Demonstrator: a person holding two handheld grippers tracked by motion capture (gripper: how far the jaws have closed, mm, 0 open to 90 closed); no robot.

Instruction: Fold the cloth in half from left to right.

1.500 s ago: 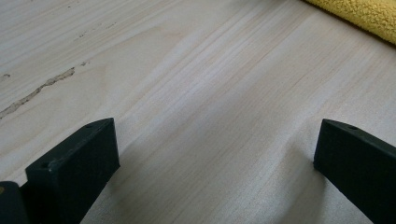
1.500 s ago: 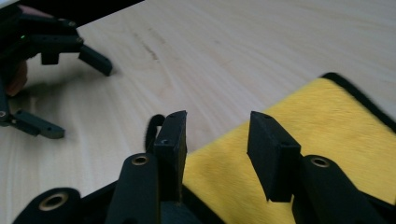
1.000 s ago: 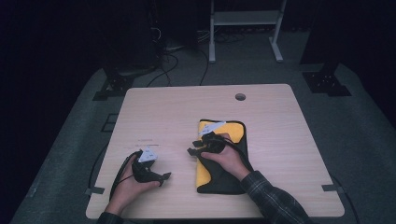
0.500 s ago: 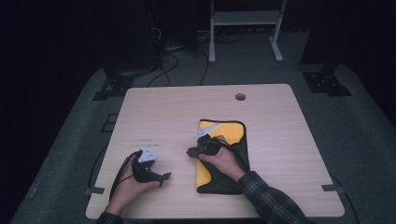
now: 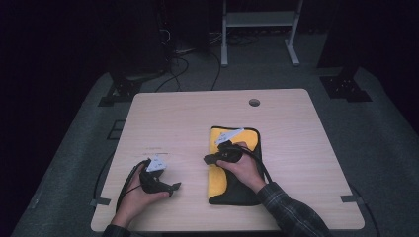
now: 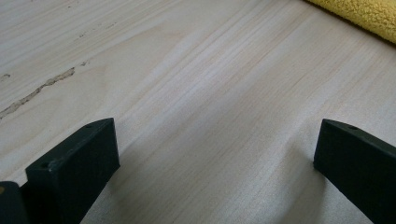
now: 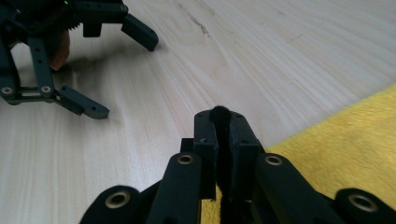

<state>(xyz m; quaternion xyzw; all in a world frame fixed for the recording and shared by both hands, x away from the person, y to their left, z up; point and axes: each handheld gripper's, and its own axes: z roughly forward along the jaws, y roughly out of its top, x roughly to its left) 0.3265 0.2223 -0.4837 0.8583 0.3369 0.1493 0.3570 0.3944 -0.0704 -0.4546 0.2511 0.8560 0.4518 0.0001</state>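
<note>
A yellow cloth with a black border (image 5: 218, 175) lies flat right of the table's middle. My right gripper (image 5: 208, 159) sits at the cloth's left edge. In the right gripper view it (image 7: 223, 114) is shut on a thin black strip of the border, with the yellow cloth (image 7: 345, 144) at the right. My left gripper (image 5: 172, 188) rests on the wood at the near left, its jaws pointing right. Its jaws (image 6: 217, 128) stand wide apart with only bare table between them, and the yellow cloth's (image 6: 359, 11) corner lies farther off. The right gripper view also catches the left gripper (image 7: 126, 77), open.
The light wooden table (image 5: 197, 113) has a round cable hole (image 5: 254, 102) near its far edge. A white metal stand (image 5: 257, 19) and cables lie on the dark floor behind. Bare wood stretches across the table's far half and left side.
The right hand has shifted a little to the left, bringing its gripper over the cloth's left edge. The left hand has stayed where it was.
</note>
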